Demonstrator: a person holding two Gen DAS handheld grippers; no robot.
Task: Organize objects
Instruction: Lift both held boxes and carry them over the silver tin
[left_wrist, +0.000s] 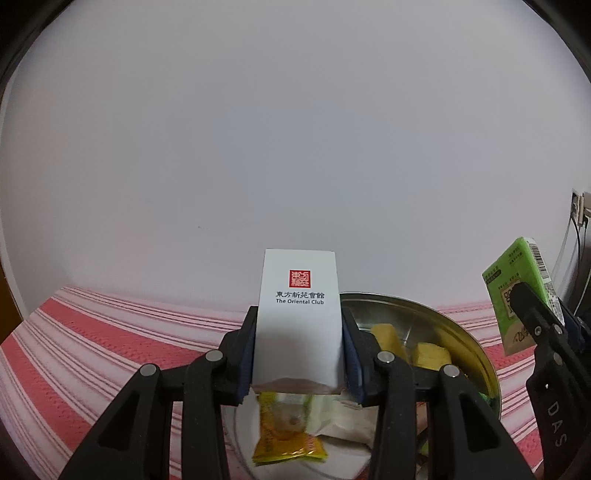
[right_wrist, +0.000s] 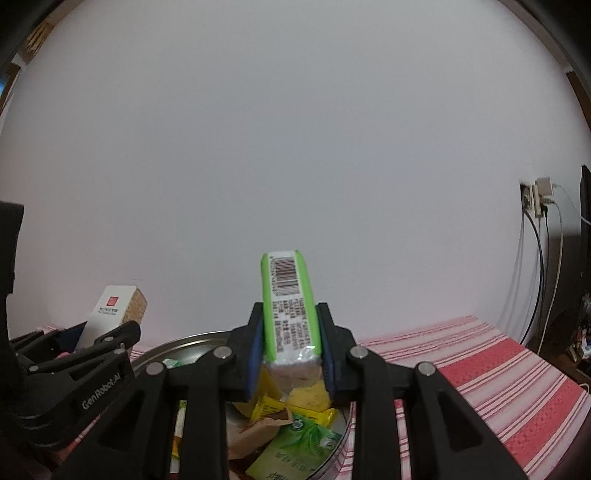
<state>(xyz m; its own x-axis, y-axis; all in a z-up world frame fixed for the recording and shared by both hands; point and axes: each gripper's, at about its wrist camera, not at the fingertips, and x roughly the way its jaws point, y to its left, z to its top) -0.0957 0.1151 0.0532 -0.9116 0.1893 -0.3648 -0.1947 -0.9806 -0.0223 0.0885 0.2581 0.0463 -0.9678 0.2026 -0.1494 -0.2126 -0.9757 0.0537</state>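
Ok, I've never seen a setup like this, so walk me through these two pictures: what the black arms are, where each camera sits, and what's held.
No robot here: a person holds a hand-operated two-finger gripper in each hand. Each gripper carries a wide-angle camera looking forward along its fingers, hence the round, bent pictures.

The left camera shows the left gripper closed on a white box printed "The Oriental Club". The right camera shows the right gripper closed on a green tissue pack.

Both hang over a round metal tin holding small packets and yellow blocks, on a red-and-white striped cloth before a plain wall. Each camera also catches the other gripper at its edge.
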